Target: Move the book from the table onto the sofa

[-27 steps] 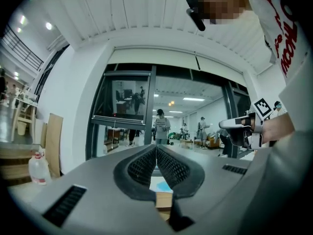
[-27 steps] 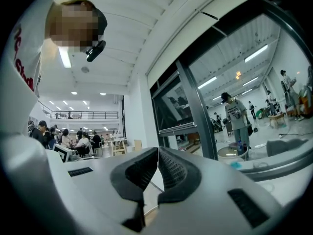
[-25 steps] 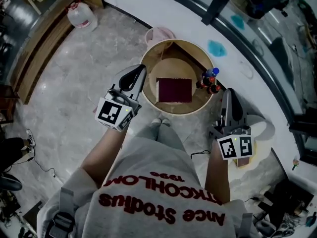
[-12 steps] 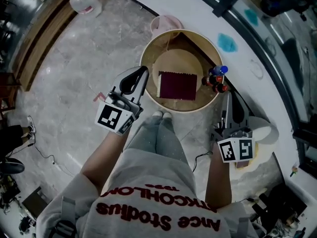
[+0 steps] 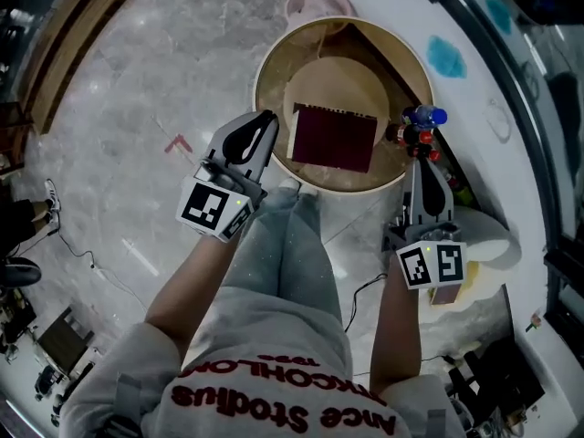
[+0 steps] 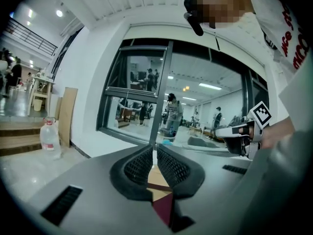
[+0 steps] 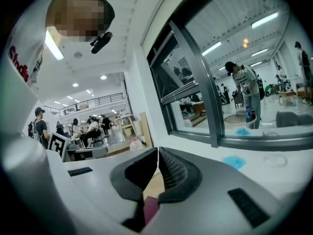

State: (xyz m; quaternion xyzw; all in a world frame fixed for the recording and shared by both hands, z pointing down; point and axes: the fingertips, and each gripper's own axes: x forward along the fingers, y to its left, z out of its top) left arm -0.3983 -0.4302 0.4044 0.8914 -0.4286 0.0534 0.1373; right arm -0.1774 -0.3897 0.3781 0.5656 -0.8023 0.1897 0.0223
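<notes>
Book is the thing to move, and it lies flat and closed, dark red, on the raised inner disc of the round wooden table, not yet touched. I judge that I am in the approach step, before any grasp. On the left, my left gripper hovers over the table rim, just beside the left edge of the book. Its jaws are pressed together with nothing between them, and in the left gripper view I see only a strip of the book below the tips. On the right, my right gripper is near the lower right corner of the book. Its jaws are also pressed together and empty, and it is close to the small bottles at the table edge. For the next move I think I must spread at least one pair of jaws, slide over an edge of the book, and avoid knocking the bottles. I cannot identify the sofa in any view.
</notes>
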